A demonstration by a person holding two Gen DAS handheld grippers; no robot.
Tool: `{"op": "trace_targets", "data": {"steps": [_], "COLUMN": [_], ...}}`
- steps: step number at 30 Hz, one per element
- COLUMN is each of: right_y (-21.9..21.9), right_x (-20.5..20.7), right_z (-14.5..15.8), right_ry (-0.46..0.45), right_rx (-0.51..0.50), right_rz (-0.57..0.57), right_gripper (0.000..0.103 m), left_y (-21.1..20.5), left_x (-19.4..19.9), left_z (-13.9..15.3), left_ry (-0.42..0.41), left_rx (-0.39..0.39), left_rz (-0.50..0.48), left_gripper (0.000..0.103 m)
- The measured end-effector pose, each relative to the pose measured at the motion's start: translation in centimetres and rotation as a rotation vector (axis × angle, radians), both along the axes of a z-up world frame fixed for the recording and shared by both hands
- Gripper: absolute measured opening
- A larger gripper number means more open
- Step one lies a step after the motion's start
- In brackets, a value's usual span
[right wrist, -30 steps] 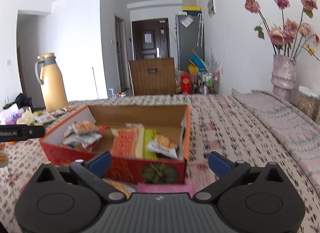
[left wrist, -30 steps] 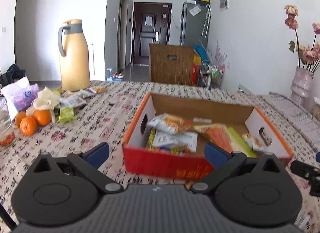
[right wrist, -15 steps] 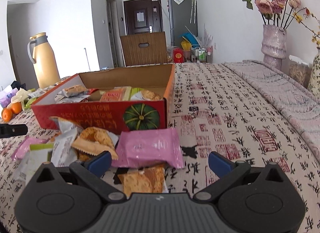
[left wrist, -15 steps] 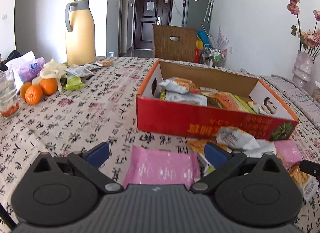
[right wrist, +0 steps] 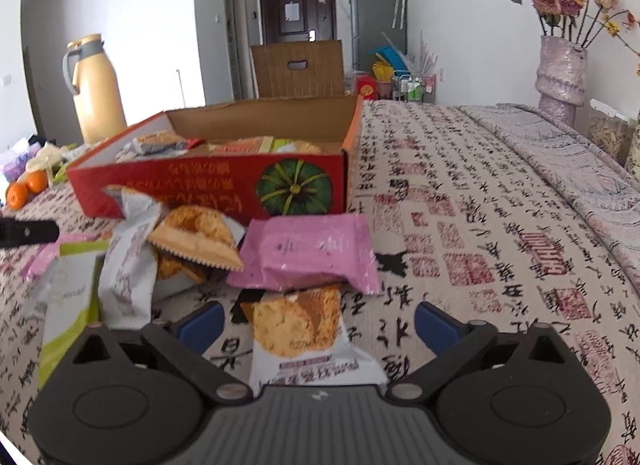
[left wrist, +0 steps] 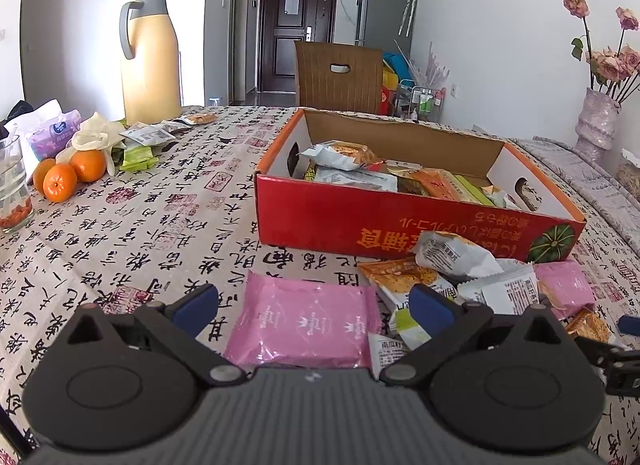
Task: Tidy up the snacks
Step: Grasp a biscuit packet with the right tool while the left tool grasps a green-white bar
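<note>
Left claw (left wrist: pixel 314 305) spread | pink packet (left wrist: pixel 304 323) between tips | right claw (right wrist: pixel 318 321) narrowing, cake packet (right wrist: pixel 298 329) between, unpinched

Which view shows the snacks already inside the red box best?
The left wrist view: it looks down over the red box's near wall, showing several packets across the floor. The right wrist view sits lower, so only the packet tops peek above the box's rim.

Black hand-held gripper (left wrist: pixel 312 303) (blue pads (left wrist: pixel 198 301))
</note>
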State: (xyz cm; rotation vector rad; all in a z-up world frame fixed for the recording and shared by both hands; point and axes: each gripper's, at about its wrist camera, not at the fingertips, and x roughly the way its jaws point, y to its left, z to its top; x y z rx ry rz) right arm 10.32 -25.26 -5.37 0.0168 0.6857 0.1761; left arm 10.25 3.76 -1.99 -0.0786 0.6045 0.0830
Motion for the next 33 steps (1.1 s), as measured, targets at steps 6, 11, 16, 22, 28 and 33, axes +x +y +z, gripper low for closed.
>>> {"op": "trace_targets", "data": {"steps": [6, 11, 16, 22, 28, 33], "right_y": [0.4, 0.1, -0.3, -1.3, -2.1, -2.8], "right_x": [-0.4, -0.7, -1.3, -2.6, -3.8, -4.7], "right_z": [-0.4, -0.2, 0.0, 0.6, 1.0, 1.2], "right_ry": [0.000, -0.012, -0.031, -0.074, -0.105, -0.130], "right_rx": [-0.036, -0.037, -0.032, 0.015, 0.049, 0.073], "right_rz": [0.007, 0.008, 0.013, 0.003, 0.026, 0.051], "right_gripper": [0.073, 0.050, 0.040, 0.040, 0.040, 0.040], "left_y": [-0.1, -0.5, -1.4, -3.4, -6.1, -8.1], "left_x": [-0.2, -0.4, -0.9, -1.4, -2.4, -2.7], "left_z": [0.1, 0.2, 0.6, 0.7, 0.5, -0.2], "left_ry": [-0.001, 0.002, 0.003, 0.014, 0.026, 0.064], "left_rx": [0.000, 0.007, 0.013, 0.033, 0.062, 0.073], "left_rz": [-0.003, -0.007, -0.021, -0.047, -0.076, -0.060], "left_gripper": [0.103, 0.103, 0.103, 0.103, 0.103, 0.103]}}
